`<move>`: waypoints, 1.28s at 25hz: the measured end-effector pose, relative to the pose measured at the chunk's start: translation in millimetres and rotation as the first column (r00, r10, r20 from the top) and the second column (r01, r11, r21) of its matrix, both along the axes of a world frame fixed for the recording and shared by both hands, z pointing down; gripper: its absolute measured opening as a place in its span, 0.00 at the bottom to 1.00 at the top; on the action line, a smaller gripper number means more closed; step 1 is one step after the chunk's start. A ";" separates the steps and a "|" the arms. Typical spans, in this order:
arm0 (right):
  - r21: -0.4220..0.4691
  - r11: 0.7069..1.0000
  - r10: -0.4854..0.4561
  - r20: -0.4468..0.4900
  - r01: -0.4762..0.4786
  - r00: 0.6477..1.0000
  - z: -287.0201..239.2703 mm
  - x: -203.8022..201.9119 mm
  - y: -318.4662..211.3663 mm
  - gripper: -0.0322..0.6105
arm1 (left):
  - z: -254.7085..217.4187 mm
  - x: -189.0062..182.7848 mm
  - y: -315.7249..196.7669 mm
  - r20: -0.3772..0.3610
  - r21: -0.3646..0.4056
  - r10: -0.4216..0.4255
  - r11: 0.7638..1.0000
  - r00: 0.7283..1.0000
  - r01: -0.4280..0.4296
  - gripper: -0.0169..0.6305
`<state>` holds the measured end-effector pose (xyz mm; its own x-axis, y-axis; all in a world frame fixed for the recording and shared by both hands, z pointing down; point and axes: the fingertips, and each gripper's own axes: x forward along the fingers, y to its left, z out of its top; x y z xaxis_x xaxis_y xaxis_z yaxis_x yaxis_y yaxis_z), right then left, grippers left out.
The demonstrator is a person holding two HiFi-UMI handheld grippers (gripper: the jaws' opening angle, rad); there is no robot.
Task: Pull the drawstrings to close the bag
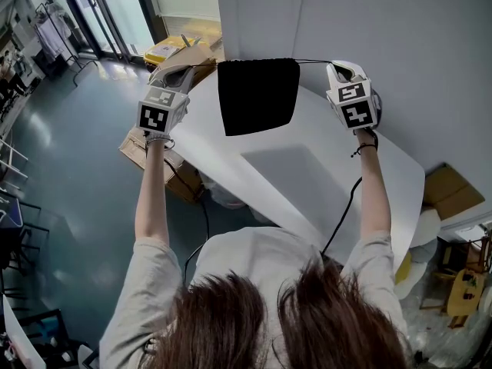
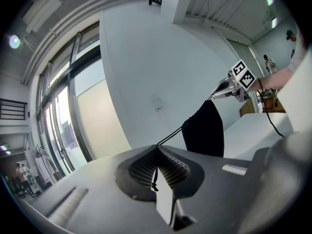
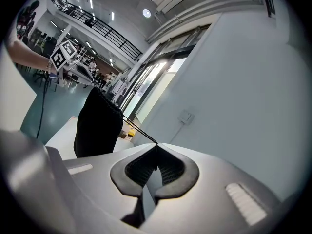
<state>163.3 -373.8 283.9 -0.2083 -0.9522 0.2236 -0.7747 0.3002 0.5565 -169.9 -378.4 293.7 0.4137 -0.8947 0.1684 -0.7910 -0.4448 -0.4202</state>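
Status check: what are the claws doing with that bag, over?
Both shut: left gripper on left drawstring, right gripper on right drawstring. Between them hangs the black bag, over white table. Nothing in the way.

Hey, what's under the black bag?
The black bag hangs from drawstrings clamped in the left gripper and right gripper; under it only the white table with its shadow. Its inside is hidden.

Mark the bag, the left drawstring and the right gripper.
bag [image 1: 257,97], head view, middle of the black cloth
left drawstring [image 2: 170,136], left gripper view, taut stretch before the jaws
right gripper [image 3: 156,146], right gripper view, jaw tips pinching the right drawstring [image 3: 140,129]
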 end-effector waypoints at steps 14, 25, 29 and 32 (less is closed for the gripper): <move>0.013 0.999 0.053 0.031 -0.053 0.998 -1.5 9.8 5.5 0.07 | 0.4 -1.3 6.3 -0.012 0.013 -0.012 1.000 1.000 0.012 0.03; 0.033 0.996 0.080 0.070 -0.083 0.994 -3.1 18.9 5.7 0.07 | 1.2 -2.2 9.7 -0.021 0.012 -0.026 1.000 0.999 0.026 0.03; 0.027 0.995 0.093 0.078 -0.096 0.993 -2.6 20.2 0.1 0.07 | 2.4 -4.6 3.9 -0.026 0.006 -0.030 1.000 0.999 0.030 0.03; 0.026 0.995 0.099 0.085 -0.101 0.991 -1.6 22.8 -1.0 0.07 | 4.1 -3.3 2.7 -0.031 0.004 -0.031 1.000 0.999 0.031 0.03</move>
